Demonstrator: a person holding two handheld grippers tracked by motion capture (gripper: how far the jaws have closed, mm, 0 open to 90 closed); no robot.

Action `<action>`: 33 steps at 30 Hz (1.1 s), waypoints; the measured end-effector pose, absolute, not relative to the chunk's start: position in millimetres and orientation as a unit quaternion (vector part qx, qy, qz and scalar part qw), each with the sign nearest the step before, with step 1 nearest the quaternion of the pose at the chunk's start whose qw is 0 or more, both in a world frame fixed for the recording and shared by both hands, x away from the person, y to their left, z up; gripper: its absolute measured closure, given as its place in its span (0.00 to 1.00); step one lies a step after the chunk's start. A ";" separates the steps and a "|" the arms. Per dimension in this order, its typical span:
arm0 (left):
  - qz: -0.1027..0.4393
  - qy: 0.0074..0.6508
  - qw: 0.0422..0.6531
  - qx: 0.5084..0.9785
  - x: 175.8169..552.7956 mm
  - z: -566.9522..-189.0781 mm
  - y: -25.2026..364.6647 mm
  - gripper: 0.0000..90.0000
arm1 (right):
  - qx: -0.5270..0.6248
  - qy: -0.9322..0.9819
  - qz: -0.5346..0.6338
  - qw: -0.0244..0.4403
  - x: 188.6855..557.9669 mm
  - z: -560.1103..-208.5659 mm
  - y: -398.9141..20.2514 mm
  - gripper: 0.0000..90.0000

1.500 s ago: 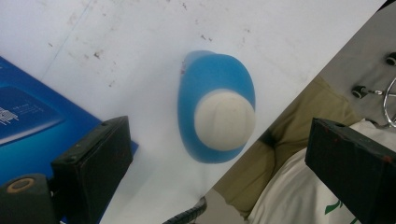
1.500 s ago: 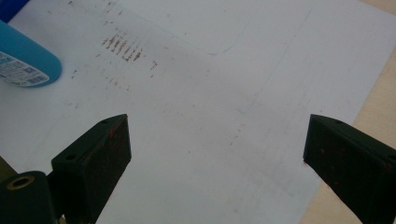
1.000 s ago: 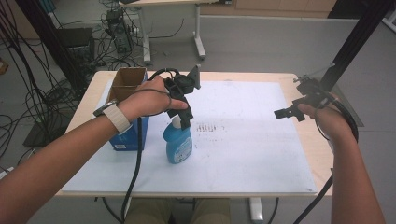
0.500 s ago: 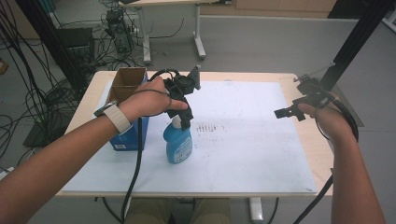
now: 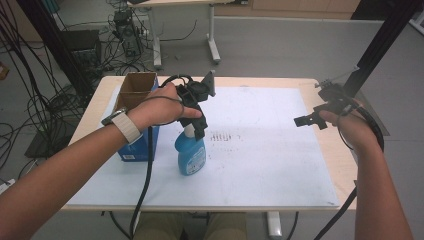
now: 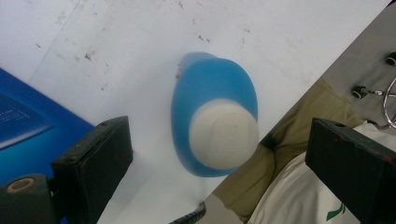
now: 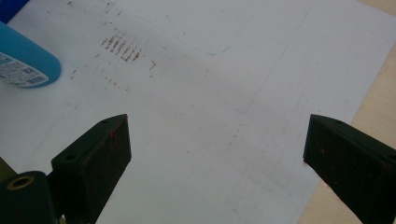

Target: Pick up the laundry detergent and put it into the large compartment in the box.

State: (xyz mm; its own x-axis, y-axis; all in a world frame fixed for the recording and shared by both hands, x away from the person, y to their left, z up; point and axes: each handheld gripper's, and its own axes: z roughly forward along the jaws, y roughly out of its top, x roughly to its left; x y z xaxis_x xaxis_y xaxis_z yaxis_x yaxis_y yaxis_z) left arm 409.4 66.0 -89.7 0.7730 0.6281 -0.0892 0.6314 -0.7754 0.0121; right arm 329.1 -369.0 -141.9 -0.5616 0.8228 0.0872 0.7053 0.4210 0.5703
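A blue bottle with a white cap stands upright on the white sheet left of the table's middle. My left gripper hovers right over its top, pointing down. In the left gripper view the white cap and blue body lie between the wide-open jaws of the left gripper, which do not touch the bottle. My right gripper is held above the sheet's right side, far from the bottle. In the right gripper view the right gripper is open over bare sheet, with the bottle at the upper left.
A blue box with an open cardboard top stands just left of the bottle, under my left wrist. Faint dark marks stain the sheet near the middle. The wooden table edge runs along the right. Cables trail from both grippers.
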 end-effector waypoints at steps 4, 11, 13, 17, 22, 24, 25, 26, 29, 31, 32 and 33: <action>-0.040 0.335 0.021 0.941 409.2 -89.4 66.2 0.09 | 0.458 0.836 0.284 0.103 328.6 -141.6 -369.1 0.08; -0.040 0.335 0.022 0.941 408.8 -89.7 66.1 0.09 | 0.457 0.836 0.285 0.102 328.8 -142.0 -369.5 0.08; -0.040 0.335 0.021 0.941 408.6 -89.8 65.9 0.09 | 0.457 0.836 0.285 0.102 329.0 -141.7 -369.6 0.08; -0.041 0.335 0.021 0.941 408.8 -90.0 66.0 0.09 | 0.457 0.836 0.285 0.103 328.7 -141.2 -369.7 0.08; -0.041 0.335 0.024 0.941 408.2 -89.8 66.6 0.09 | 0.457 0.836 0.286 0.103 328.0 -141.8 -370.7 0.08; -0.040 0.335 0.023 0.941 408.0 -89.8 66.3 0.09 | 0.458 0.836 0.285 0.103 328.0 -141.7 -370.9 0.08; -0.040 0.335 0.023 0.941 407.9 -89.9 66.4 0.09 | 0.459 0.835 0.285 0.103 327.9 -141.7 -370.9 0.08; -0.040 0.335 0.022 0.941 407.9 -89.8 66.1 0.09 | 0.459 0.835 0.285 0.104 327.7 -141.3 -370.8 0.08; -0.039 0.335 0.022 0.941 407.8 -89.9 66.3 0.09 | 0.458 0.836 0.285 0.104 327.8 -141.0 -370.5 0.08; -0.039 0.335 0.022 0.941 407.9 -89.7 66.5 0.09 | 0.458 0.835 0.286 0.104 327.5 -140.7 -370.4 0.08; -0.040 0.335 0.022 0.941 407.9 -89.6 66.6 0.09 | 0.458 0.835 0.286 0.104 327.5 -140.7 -370.4 0.08; -0.040 0.335 0.022 0.941 407.8 -89.6 66.6 0.09 | 0.458 0.835 0.286 0.104 327.6 -140.6 -370.3 0.08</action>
